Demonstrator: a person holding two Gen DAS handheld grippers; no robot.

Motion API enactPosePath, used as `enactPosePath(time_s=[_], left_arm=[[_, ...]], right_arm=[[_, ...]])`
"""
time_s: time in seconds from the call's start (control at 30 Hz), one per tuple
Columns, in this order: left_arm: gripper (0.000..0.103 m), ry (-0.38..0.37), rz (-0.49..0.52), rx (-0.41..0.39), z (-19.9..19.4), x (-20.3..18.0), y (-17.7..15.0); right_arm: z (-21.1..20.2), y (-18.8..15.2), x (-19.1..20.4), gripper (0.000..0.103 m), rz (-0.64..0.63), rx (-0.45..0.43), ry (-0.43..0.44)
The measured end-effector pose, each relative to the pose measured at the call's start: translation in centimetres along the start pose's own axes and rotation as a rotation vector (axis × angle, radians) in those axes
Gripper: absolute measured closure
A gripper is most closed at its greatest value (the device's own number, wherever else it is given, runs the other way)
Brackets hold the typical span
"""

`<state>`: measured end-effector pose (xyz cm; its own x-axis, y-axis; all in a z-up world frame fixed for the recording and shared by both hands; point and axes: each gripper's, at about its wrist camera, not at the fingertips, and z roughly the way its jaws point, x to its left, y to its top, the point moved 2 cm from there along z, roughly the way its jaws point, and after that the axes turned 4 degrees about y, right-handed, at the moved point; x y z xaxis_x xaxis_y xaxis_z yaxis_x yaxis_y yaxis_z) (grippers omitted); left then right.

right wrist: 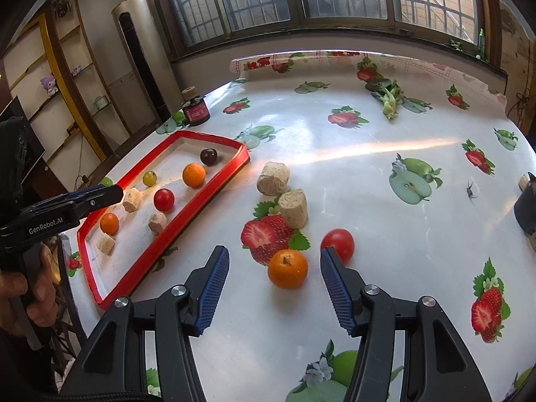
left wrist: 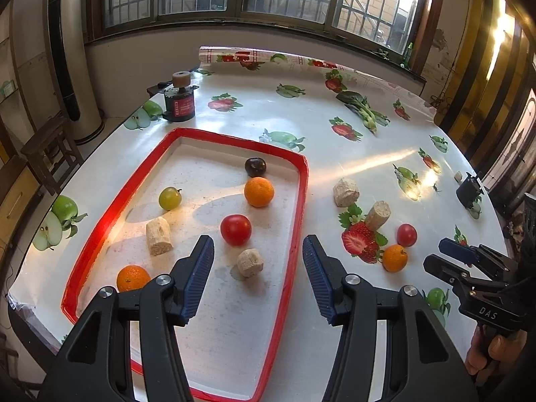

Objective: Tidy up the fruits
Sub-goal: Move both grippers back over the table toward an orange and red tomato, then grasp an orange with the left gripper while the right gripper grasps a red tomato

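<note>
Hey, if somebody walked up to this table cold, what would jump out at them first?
Probably the red-rimmed tray on the table's left side, holding two oranges, a red tomato, a green fruit, a dark one and pale chunks. Next, the loose orange and second tomato on the fruit-print tablecloth, right ahead of the open right gripper.

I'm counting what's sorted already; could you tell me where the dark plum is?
In both views the dark plum lies inside the red tray, at its far end by the right rim, just beyond an orange.
</note>
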<state>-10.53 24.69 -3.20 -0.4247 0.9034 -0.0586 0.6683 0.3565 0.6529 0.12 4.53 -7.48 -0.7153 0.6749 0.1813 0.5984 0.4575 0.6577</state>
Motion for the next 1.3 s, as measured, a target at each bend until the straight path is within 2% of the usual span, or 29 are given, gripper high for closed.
enactPosePath(time_s=[0.4, 0.83, 1.0, 1.17, 1.2, 1.23, 1.27, 1.3], left_arm=[[0.049, -0.083, 0.069, 0.046, 0.9, -4.8, -1.1], [0.049, -0.157, 0.147, 0.141, 3.9, -10.2, -2.3], [0.050, -0.223, 0.198, 0.170, 5.4, -13.2, -2.0], [0.050, -0.238, 0.258, 0.205, 7.9, -15.9, -2.1], [0.051, -0.249, 0.267, 0.216, 8.4, -16.2, -2.2], [0.065, -0.259, 0.266, 0.229, 8.9, -16.2, -2.4], [0.072, -0.256, 0.262, 0.217, 8.9, -16.1, -2.4], [0.072, -0.259, 0.258, 0.214, 8.8, -15.8, -2.3]], right_arm=[[-0.8, -3.5, -3.6, 0.044, 0.078, 0.033, -0.046], [-1.2, -4.0, -6.6, 0.044, 0.129, 0.020, -0.067], [-1.6, -3.7, -7.9, 0.044, 0.149, 0.010, -0.084], [-1.9, -3.5, -9.0, 0.044, 0.164, 0.001, -0.094], [-1.9, -3.4, -9.1, 0.044, 0.168, -0.001, -0.093], [-1.9, -3.4, -9.3, 0.044, 0.172, -0.002, -0.093], [-1.8, -3.3, -9.3, 0.044, 0.173, -0.001, -0.093], [-1.6, -3.3, -9.4, 0.044, 0.175, 0.001, -0.091]])
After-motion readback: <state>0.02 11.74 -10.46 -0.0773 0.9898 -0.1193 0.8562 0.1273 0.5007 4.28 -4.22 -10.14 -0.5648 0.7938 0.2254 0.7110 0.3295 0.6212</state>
